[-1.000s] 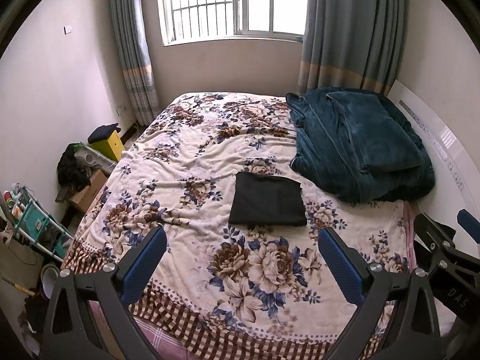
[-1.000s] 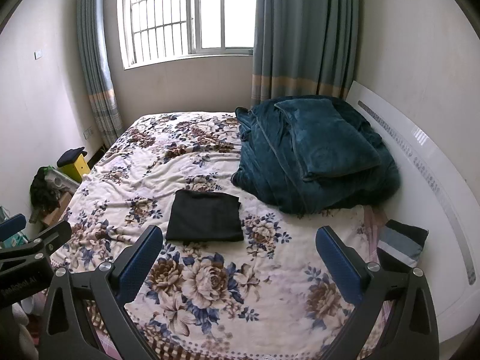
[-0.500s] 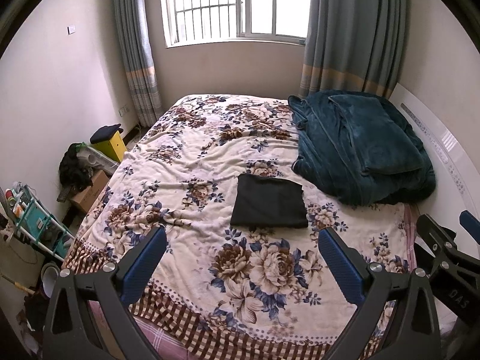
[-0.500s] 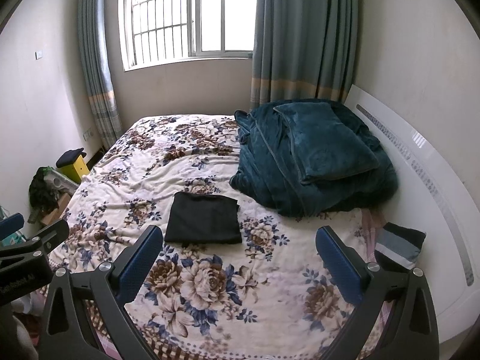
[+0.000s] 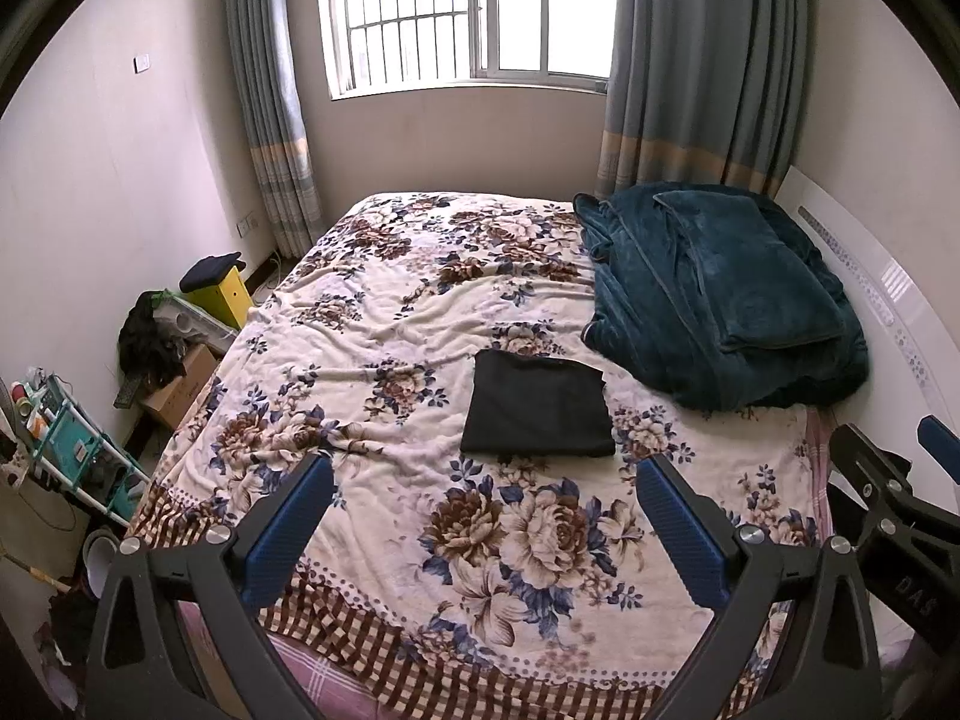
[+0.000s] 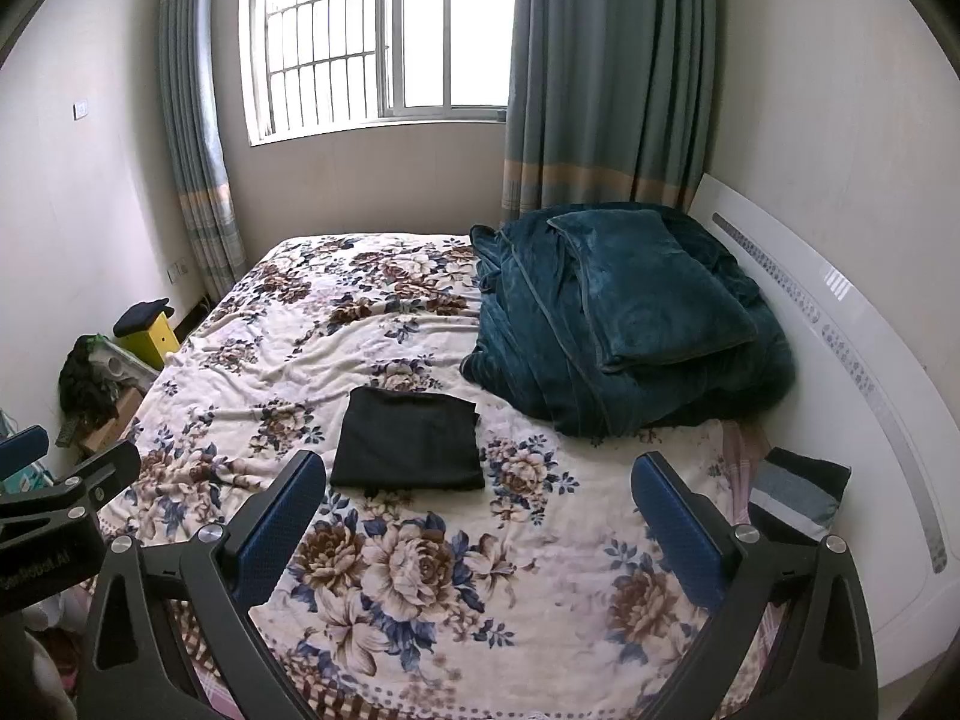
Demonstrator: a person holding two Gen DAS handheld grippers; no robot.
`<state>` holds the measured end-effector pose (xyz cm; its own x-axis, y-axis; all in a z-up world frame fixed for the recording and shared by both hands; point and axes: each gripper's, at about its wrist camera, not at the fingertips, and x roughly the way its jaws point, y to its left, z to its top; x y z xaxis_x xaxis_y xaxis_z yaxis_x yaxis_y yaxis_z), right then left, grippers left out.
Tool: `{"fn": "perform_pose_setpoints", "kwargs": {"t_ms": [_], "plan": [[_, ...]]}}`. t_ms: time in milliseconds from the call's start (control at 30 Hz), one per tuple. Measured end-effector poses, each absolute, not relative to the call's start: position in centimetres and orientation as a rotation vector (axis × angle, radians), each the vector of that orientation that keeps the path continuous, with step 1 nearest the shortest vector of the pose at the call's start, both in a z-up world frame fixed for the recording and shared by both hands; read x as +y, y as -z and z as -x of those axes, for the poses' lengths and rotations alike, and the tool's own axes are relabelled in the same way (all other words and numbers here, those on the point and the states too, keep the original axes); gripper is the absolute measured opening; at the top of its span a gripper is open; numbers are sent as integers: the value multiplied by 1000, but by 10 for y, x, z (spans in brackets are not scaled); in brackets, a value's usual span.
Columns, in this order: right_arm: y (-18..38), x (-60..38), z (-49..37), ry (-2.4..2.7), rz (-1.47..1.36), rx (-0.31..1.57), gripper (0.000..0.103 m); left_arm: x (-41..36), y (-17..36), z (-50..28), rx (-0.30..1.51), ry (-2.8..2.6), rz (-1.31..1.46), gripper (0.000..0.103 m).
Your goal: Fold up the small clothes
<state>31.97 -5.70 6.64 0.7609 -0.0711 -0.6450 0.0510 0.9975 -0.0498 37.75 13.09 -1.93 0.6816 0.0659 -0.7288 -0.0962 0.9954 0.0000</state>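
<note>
From the left wrist view, the left claw (image 5: 480,516) is hanging released and empty above the near edge of the bed (image 5: 372,324). The black garment (image 5: 537,405) is lying at about 12 o'clock from it, already a flat, tidy rectangle, so the folding is looking finished. The teal blanket (image 5: 720,306) is sitting at 2 o'clock. On the floor at 9 o'clock, a cardboard box (image 5: 180,390) is holding something I cannot make out.

From the right wrist view, the right claw (image 6: 480,510) is likewise hanging released, holding nothing. The garment is at 11 o'clock, and a striped cloth (image 6: 798,492) is waiting at 3 o'clock by the headboard (image 6: 852,324), possibly next to be folded.
</note>
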Motion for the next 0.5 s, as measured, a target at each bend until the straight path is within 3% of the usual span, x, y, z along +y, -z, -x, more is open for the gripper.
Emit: {"fn": "perform_pose_setpoints", "kwargs": {"t_ms": [500], "plan": [[-67,-55,-320,69,29,699,103,132,17,-375,806,-92,36,103]]}}
